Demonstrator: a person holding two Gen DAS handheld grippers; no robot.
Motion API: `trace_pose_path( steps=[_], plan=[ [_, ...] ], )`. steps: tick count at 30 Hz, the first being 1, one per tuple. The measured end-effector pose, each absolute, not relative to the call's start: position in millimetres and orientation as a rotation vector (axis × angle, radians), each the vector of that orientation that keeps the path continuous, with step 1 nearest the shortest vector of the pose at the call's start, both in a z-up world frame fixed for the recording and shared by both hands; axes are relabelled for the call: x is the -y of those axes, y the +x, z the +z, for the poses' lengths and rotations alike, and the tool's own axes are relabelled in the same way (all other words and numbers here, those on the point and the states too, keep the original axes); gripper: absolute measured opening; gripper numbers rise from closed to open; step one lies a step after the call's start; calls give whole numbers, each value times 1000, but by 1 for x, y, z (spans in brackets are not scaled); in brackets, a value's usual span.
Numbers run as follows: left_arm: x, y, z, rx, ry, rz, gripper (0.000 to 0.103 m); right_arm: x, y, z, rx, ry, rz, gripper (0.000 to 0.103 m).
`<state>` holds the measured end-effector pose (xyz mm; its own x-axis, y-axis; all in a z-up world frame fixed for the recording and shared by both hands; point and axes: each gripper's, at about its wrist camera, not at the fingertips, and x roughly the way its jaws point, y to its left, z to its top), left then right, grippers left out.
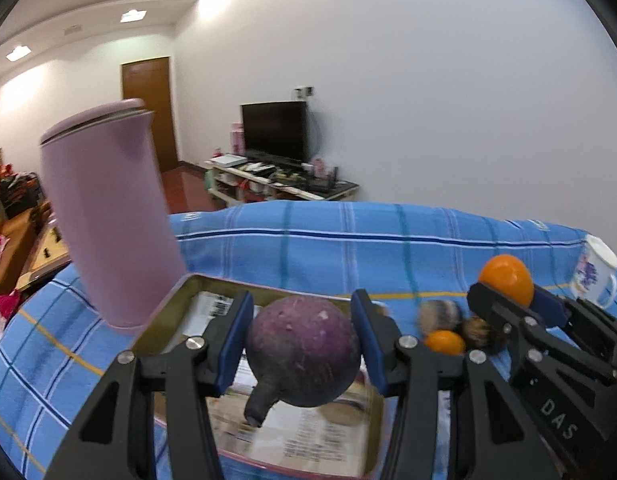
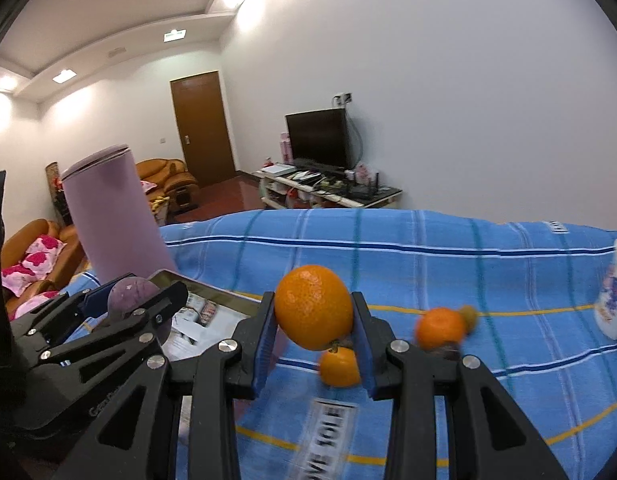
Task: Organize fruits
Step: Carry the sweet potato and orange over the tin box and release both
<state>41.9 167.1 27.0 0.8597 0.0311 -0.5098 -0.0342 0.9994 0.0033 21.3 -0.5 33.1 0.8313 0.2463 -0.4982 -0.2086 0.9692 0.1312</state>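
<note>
Left hand-held gripper (image 1: 304, 344) clamps the purple fruit (image 1: 303, 350) over the tin (image 1: 180, 292); right hand-held gripper (image 2: 314, 330) clamps an orange (image 2: 314, 306). Lower each before letting go.

Probably home living room: television (image 2: 318, 138), sofa (image 2: 166, 180), wooden door (image 2: 202, 128).

Right claw (image 2: 314, 326) clamped on orange (image 2: 313, 306); smaller orange (image 2: 340, 366) below it; left claw (image 2: 126, 300) gripping purple fruit (image 2: 130, 292).

Tall lilac canister (image 1: 108, 216) stands on the blue plaid cloth (image 1: 388, 248), a floral mug (image 1: 596, 276) off at the right edge. TV (image 2: 318, 138) and brown door (image 2: 202, 126) behind.
</note>
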Motion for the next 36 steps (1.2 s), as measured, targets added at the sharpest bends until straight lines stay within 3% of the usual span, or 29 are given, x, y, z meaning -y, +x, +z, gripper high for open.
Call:
trace_pose_path(
  steps=[15, 36],
  plan=[
    [-240, 63, 2, -581, -27, 273, 53, -75, 64, 7, -612, 18, 312, 37],
    [-219, 80, -23, -674, 95, 292, 53, -86, 89, -15, -704, -40, 313, 38]
  ],
)
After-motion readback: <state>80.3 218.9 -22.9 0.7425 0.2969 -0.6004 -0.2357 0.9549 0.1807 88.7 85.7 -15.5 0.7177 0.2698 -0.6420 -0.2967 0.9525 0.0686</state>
